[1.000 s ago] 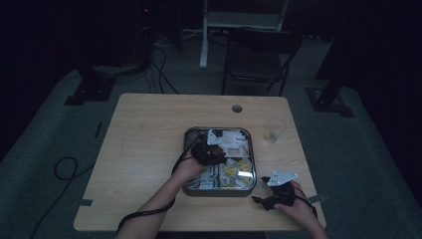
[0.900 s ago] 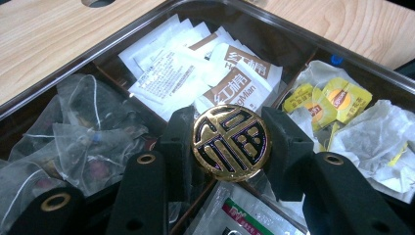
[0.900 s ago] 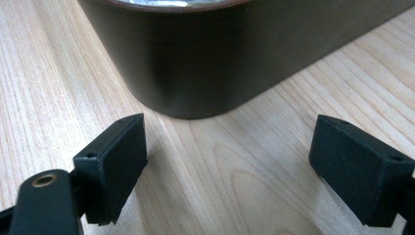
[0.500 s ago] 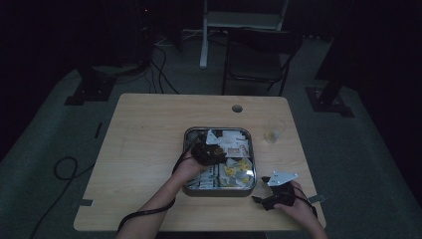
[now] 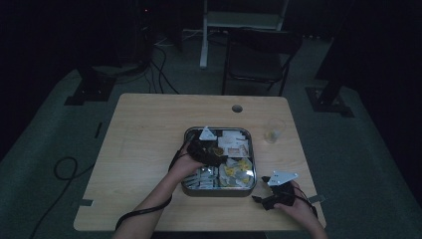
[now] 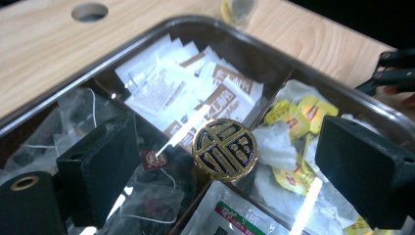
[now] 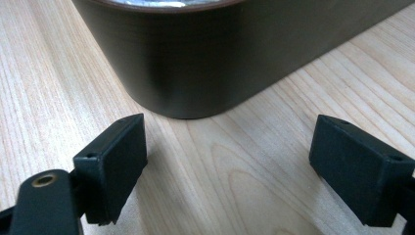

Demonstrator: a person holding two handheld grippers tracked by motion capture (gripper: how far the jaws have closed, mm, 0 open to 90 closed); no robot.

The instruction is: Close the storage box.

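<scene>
Both grippers gape empty, left gripper (image 6: 227, 161) jaws just opening astride the round gold knob (image 6: 224, 149); off-centre closing risks snagging tea bags (image 6: 147, 196), right gripper (image 7: 225, 166) idle.

The tin box (image 5: 219, 188) stands in the middle of the table (image 5: 144, 144) and blocks the way between the two hands. Its dark wall (image 7: 205, 58) rises just before the right gripper (image 7: 227, 161). A round knob (image 6: 224, 149) stands up at the box's centre. The table's left half is free, and a plastic cup (image 5: 273, 130) stands near the right edge.
</scene>
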